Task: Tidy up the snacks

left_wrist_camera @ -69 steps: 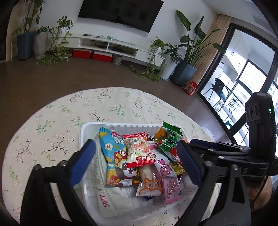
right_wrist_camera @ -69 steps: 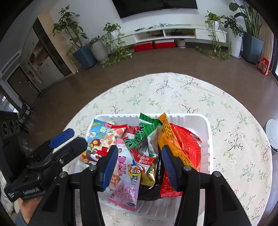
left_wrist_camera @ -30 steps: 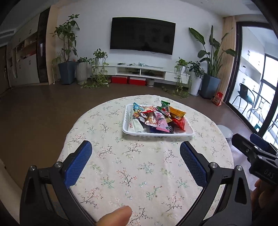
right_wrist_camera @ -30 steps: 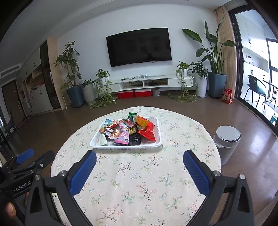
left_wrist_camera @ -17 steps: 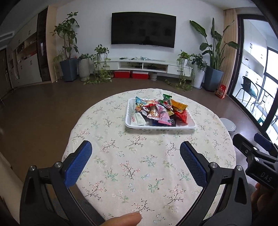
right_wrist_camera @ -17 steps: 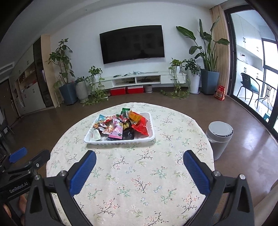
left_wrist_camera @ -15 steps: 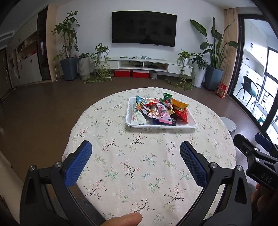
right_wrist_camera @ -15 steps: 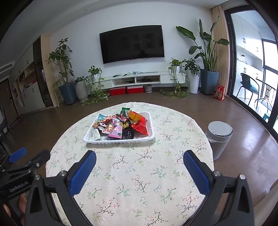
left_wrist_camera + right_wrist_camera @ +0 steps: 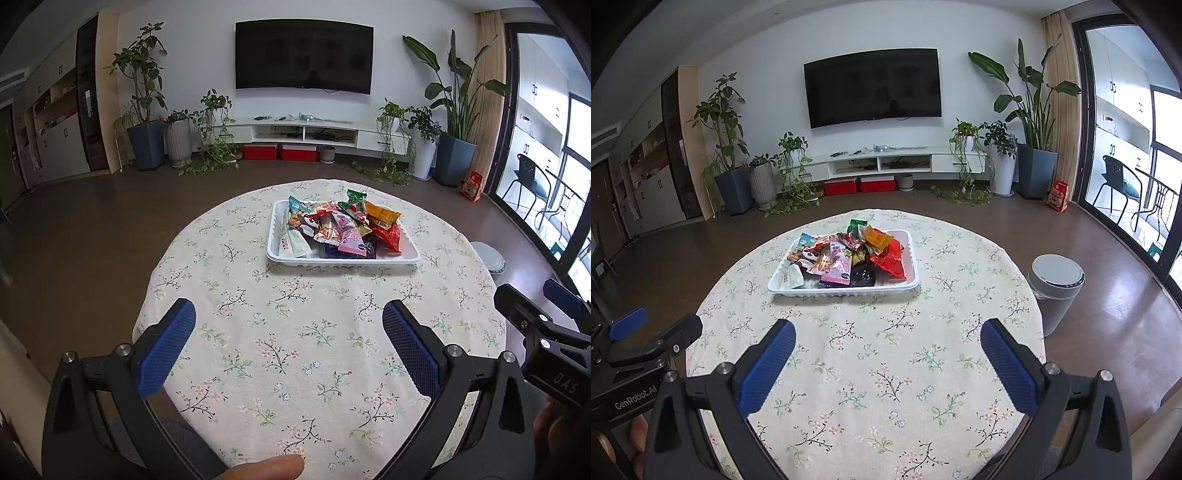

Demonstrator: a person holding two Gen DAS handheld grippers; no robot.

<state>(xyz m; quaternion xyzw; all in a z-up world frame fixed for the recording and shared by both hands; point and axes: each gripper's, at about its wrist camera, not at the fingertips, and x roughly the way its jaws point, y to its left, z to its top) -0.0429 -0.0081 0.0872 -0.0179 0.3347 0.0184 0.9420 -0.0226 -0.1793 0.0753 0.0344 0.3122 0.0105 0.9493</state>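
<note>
While piled, tray [image 9: 343,261] lies left-right.

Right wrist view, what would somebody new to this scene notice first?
The white tray heaped with bright snack packets stands out, sitting on the far half of the round floral-cloth table. Close to the camera, the right gripper is open and empty, with blue-padded fingers spread wide over the cloth. Behind the table, a big dark television hangs on the white wall.
</note>
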